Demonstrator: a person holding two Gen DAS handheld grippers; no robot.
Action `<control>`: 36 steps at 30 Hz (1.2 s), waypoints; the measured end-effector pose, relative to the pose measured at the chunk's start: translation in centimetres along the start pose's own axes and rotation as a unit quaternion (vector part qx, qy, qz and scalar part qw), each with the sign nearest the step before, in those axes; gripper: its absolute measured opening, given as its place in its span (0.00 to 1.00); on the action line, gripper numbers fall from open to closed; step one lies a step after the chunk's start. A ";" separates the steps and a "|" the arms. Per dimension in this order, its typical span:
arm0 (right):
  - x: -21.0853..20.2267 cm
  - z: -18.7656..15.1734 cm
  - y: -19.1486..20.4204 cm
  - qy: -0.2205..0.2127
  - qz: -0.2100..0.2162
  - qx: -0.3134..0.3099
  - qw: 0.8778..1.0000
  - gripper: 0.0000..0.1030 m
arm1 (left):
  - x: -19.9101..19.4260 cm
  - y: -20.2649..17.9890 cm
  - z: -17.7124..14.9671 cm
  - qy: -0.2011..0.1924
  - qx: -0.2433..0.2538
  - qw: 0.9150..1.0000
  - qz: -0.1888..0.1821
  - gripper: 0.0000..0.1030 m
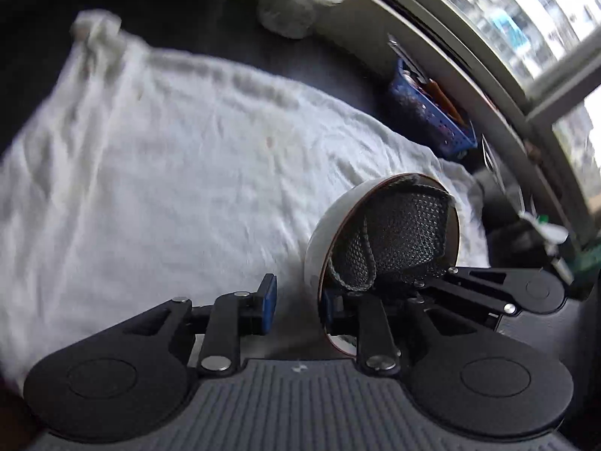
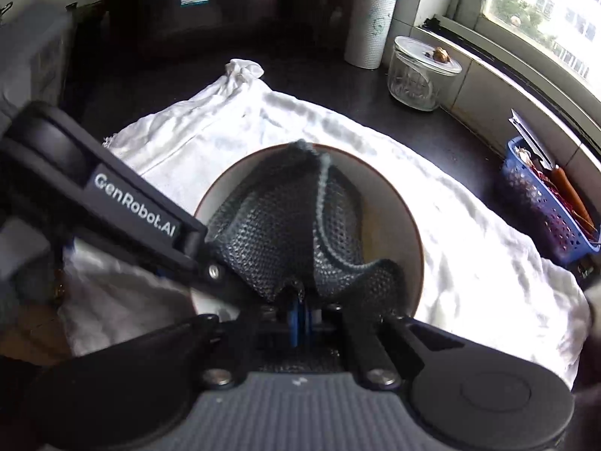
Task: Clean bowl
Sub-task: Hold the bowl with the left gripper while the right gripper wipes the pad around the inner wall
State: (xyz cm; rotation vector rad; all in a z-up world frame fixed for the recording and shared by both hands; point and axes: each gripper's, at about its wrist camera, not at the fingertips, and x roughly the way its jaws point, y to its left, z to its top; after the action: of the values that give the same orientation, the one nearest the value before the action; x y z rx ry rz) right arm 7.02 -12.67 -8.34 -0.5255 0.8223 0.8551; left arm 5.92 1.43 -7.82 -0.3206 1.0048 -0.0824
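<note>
Two grippers: left gripper [image 1: 298, 302] apart astride bowl [image 1: 330, 221] rim, right gripper [image 2: 300, 315] clamping mesh cloth [image 2: 278, 233].

1. The bowl [image 2: 390, 218] is round, white outside, pale inside, with a thin brown rim. In the left wrist view it [image 1: 330, 221] stands tilted on its edge over a white towel, its opening turned to the right.
2. The cleaning cloth [image 2: 278, 233] is a dark grey knitted mesh with a corded edge. It lies crumpled inside the bowl and covers most of the inner wall; one corner sticks up over the far rim.
</note>
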 end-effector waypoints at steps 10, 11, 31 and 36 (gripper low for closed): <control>0.2 0.2 0.3 0.017 0.015 -0.022 1.000 0.03 | 0.1 -0.1 1.3 0.034 0.097 0.994 -0.032 0.07; 0.1 0.2 0.3 0.017 0.015 -0.023 0.999 0.03 | 0.3 0.5 1.0 0.036 0.063 0.997 -0.040 0.07; 0.9 1.2 -1.6 0.008 0.056 0.041 0.998 0.02 | 0.3 4.1 -3.5 0.036 -0.223 0.969 -0.096 0.11; 0.8 1.5 -1.1 0.005 0.050 0.010 0.999 0.03 | -1.6 0.0 -0.2 -0.013 0.013 1.000 0.004 0.12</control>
State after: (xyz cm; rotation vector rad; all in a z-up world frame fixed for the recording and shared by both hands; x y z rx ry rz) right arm 8.89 -11.88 -8.05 -0.4734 0.8716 0.9357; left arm 4.89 1.73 -6.58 -0.2935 0.9780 -0.0840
